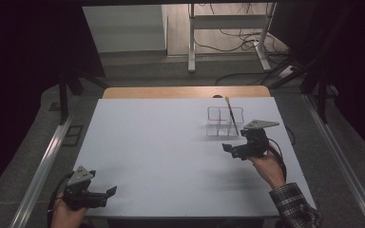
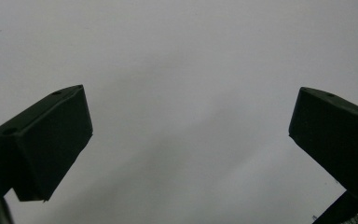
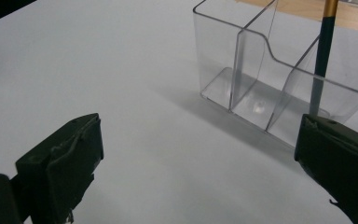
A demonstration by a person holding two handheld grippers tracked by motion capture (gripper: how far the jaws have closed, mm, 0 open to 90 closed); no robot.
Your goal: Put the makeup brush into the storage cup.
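A white rectangular table top [image 1: 171, 152] fills the middle of the high view, with a strip of bare light wood [image 1: 185, 92] along its far edge. Grey carpeted floor [image 1: 147, 71] surrounds the table. Beyond the table's far edge stands a white metal desk frame [image 1: 228, 28] on pale wooden flooring [image 1: 178, 33], with black cables [image 1: 240, 40] tangled beneath it. Silver metal rails [image 1: 43, 161] run along the floor beside the table's left and right sides. Black curtains [image 1: 24, 57] darken both sides of the room.
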